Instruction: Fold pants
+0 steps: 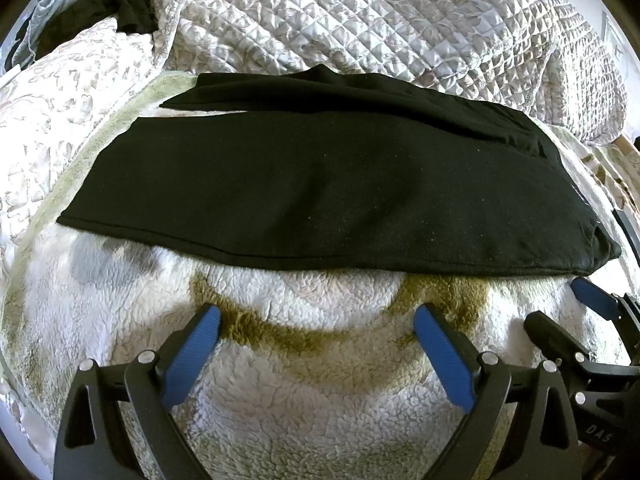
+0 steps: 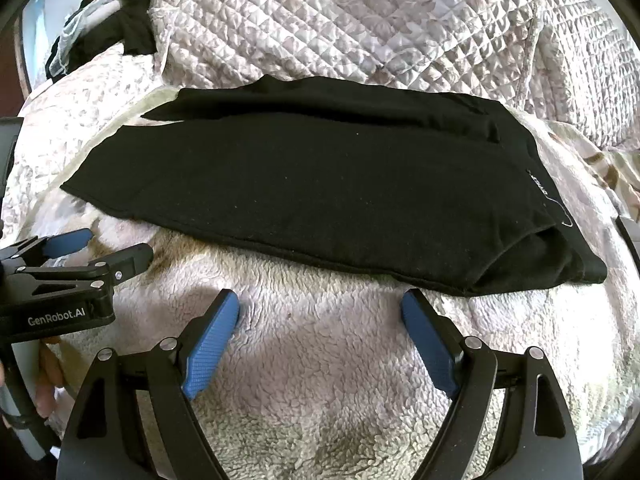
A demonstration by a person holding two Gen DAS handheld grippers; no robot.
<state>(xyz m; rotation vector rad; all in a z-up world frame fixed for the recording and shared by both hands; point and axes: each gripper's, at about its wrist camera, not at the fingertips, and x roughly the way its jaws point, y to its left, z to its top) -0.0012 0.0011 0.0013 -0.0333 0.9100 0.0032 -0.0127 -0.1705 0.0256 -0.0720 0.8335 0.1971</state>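
Left wrist view: your left gripper and right gripper stand wide, empty, near the black knit pants on the white fleece blanket. Pinching fleece risks dragging both layers.

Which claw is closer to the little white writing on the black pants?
The right one. The right gripper sits at the pants' near edge, toward the waist end with the white writing. The left gripper is farther along, toward the leg ends.
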